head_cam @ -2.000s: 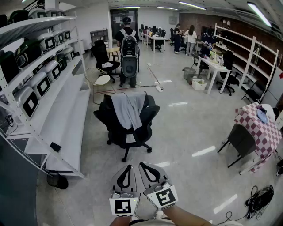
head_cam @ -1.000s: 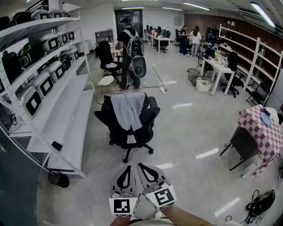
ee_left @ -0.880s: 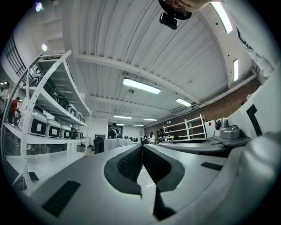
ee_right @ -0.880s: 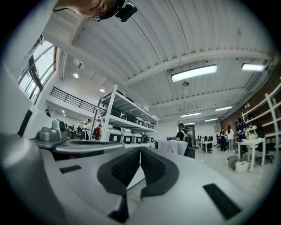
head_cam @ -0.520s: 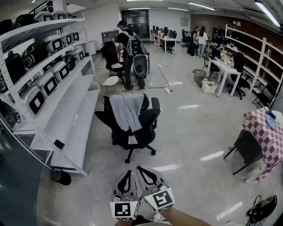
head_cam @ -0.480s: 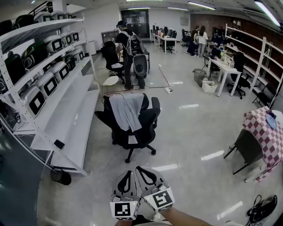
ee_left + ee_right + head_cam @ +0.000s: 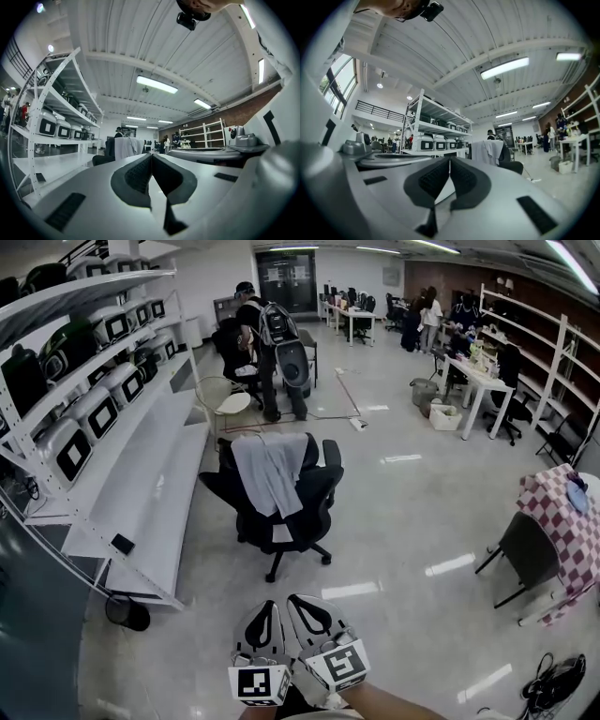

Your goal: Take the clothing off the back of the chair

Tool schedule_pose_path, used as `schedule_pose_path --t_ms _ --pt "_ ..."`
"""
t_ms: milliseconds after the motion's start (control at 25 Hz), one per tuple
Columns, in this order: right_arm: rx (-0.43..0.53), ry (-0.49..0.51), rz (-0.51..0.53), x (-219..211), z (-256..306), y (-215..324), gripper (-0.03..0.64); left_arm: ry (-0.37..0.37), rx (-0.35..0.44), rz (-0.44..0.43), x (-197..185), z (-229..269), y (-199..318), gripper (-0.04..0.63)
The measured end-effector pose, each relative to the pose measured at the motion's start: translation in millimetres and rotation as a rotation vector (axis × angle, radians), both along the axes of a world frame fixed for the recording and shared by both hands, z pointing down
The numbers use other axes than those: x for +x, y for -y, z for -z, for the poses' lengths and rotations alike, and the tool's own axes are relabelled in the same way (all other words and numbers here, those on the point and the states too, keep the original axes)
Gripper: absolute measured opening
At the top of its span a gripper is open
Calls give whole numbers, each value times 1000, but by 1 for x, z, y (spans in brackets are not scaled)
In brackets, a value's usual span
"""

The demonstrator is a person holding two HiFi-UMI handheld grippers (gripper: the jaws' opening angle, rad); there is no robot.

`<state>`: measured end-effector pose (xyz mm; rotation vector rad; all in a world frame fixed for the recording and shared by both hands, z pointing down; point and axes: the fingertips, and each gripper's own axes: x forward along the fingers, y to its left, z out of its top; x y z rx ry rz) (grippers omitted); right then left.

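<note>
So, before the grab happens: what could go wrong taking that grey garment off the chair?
The chair stands on casters, so a tug might roll or swivel it instead of freeing the grey garment. The garment hangs down the chair's back, so it could snag unless lifted upward. The left gripper and right gripper are both shut, well short of the chair; unopened, they would only push the cloth.

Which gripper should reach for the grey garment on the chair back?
Left, marginally: in the head view the left gripper lines up under the grey garment, while the right gripper sits aside. Both are shut and far off.
</note>
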<state>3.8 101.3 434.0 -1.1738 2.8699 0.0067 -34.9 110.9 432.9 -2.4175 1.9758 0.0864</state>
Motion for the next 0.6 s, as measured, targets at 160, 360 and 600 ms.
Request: schedule_pose_path --t_ms 160,360,600 --pt "7 3 -13 -9 3 14 17 8 5 -19 -9 6 15 6" --pt "8 -7 -21 -20 7 30 17 1 8 -36 -21 9 36 6" --pt "17 -14 -45 -34 8 52 17 -6 13 -62 -35 11 59 6"
